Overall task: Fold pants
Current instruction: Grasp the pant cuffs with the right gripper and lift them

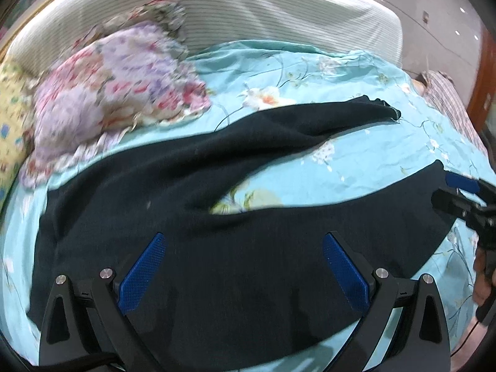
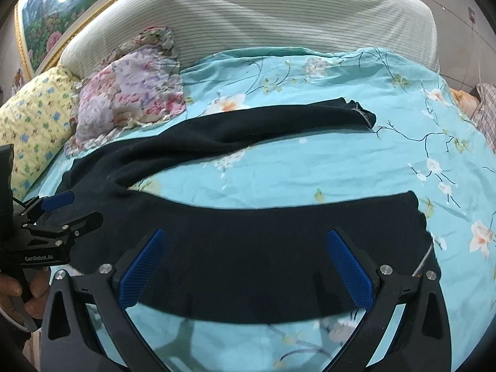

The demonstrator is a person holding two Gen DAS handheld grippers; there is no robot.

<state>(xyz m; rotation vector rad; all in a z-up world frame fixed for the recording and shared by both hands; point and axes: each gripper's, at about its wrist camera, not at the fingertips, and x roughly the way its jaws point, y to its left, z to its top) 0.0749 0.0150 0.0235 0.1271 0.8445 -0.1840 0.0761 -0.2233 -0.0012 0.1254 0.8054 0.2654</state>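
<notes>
- The pants [image 2: 248, 248], dark and knit-looking, lie spread on the bed [image 2: 310, 167], the waist toward its left side and the two legs running toward its right side.
- The legs are parted in a V: the far leg [image 2: 279, 121] angles toward the headboard [image 2: 248, 15], while the near leg [image 2: 310, 232] lies along the bed's near edge with bare sheet between them.
- The left gripper [image 1: 243, 266] hovers over the waist and seat end, released, its blue pads wide apart with nothing between them.
- The right gripper [image 2: 248, 266] hovers over the near leg close to its cuff, also released and holding nothing.
- Judged from this, folding has not started; the step in hand is lining up for the first grasp.
- The next move likely calls for pinching the near leg at cuff and waist, then carrying it over onto the far leg so the two lie matched; the soft fabric may sag or drag the sheet with it.
- A heap of floral cloth [image 2: 133, 93] and a yellow pillow [image 2: 34, 124] lie toward the bed's far left corner, apart from the legs.
- In the right wrist view the left gripper's body reads "GenRobot.AI".
</notes>
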